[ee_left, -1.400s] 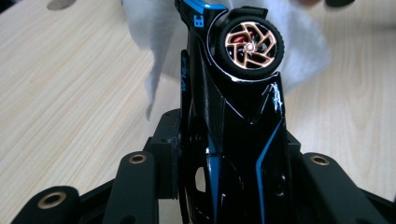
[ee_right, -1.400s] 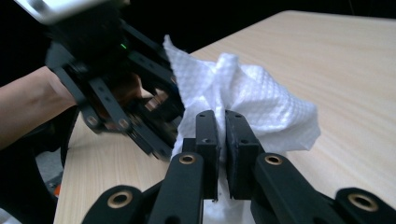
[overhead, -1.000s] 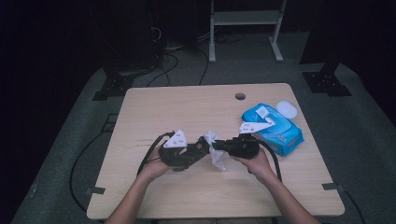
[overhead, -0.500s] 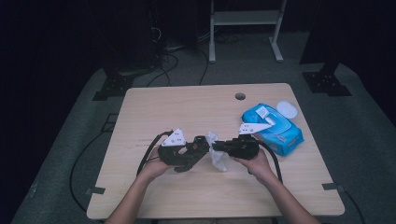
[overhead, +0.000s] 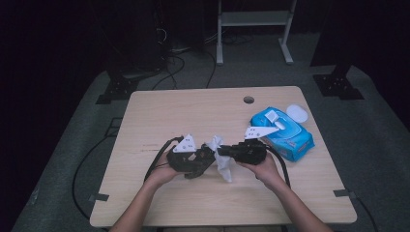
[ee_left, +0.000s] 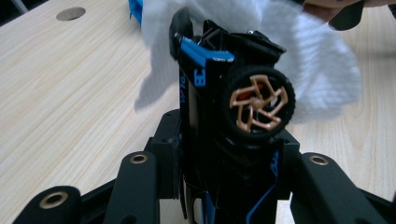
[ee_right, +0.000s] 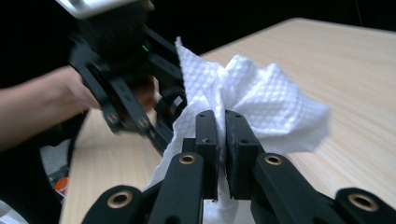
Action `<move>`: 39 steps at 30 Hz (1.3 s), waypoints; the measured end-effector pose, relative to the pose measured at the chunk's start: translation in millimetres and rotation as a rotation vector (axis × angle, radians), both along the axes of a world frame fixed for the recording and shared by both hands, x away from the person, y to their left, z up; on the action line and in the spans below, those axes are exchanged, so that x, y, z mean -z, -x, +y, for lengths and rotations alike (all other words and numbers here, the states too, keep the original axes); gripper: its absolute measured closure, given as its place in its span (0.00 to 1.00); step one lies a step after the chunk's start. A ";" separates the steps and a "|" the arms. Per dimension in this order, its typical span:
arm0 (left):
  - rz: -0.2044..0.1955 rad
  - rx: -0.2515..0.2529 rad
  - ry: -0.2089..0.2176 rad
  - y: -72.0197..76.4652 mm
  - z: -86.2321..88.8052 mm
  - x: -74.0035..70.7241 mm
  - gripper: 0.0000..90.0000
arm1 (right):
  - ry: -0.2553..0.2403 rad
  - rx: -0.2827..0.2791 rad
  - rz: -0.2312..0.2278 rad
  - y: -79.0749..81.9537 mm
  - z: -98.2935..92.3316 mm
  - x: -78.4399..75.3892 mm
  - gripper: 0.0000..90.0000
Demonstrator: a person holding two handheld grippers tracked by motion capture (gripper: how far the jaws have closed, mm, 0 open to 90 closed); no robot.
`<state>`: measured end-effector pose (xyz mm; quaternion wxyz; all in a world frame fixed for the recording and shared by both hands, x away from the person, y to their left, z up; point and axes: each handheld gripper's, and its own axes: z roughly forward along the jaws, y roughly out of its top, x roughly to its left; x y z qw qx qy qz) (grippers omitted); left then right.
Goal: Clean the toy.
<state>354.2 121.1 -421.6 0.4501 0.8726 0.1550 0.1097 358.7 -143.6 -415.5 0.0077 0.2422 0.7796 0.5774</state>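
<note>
Left gripper view: a black and blue toy car (ee_left: 219, 93) with a bronze-spoked wheel is clamped upright between the jaws of the left gripper (ee_left: 224, 154), above the wooden table (ee_left: 70, 93). A white wipe (ee_right: 252, 98) is pinched by the nearly closed right gripper (ee_right: 223, 135) and pressed against the car. A blue wipes pack (overhead: 283, 133) is seen just beyond

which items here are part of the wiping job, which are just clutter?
In use:
- toy car, clamped in the left gripper
- white wipe, pinched in the right gripper, held against the car

Lying about:
- blue wipes pack
- white round lid beside it
</note>
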 end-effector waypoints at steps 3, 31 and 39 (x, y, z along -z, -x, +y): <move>0.019 -0.003 0.005 -3.7 1.9 1.0 0.63 | 0.070 0.025 0.036 -2.4 -4.8 14.6 0.94; 0.132 -0.025 -0.258 -61.3 -21.1 16.7 0.59 | 0.040 0.112 0.071 -5.9 -44.9 23.5 0.93; 0.141 -0.021 -0.153 -53.6 0.0 2.0 0.47 | 0.012 0.101 0.088 -7.6 -45.2 25.8 0.93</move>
